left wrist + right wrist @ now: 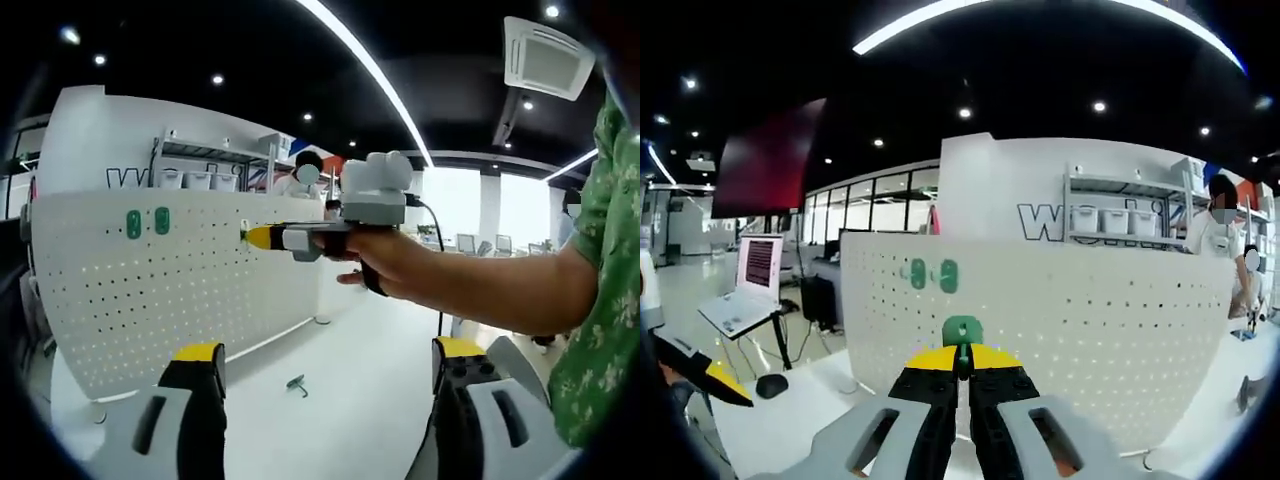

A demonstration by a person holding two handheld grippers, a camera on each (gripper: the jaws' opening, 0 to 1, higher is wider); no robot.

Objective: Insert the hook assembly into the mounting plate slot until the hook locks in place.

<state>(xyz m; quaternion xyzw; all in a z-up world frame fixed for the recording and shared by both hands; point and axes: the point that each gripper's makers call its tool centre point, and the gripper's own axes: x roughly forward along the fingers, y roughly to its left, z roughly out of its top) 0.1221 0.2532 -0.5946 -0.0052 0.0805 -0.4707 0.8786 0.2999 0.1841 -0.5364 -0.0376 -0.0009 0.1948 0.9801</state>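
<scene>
So the right gripper [962, 385] is clamped on a green hook [962, 335], jaws pinched nearly together with just the hook's head poking out past the yellow tips. It's right up at the pegboard [1090, 330], about mid-height, a bit below the two green hooks [930, 274] already mounted near the top edge. In the left gripper view you can see that same gripper coming in from the right with its nose against the board's right-hand part.

Left gripper [325, 375] is empty, jaws spread wide, hanging back from the board. A spare hook [296, 384] lies on the tabletop [360, 400] in front of the board's bottom edge.

The hook looks like small light plastic, stiff, probably a bit slick, so I'd grip it on the flat sides of the shank like it is now. Long axis runs along the jaws, pointing straight into the board, head first.
</scene>
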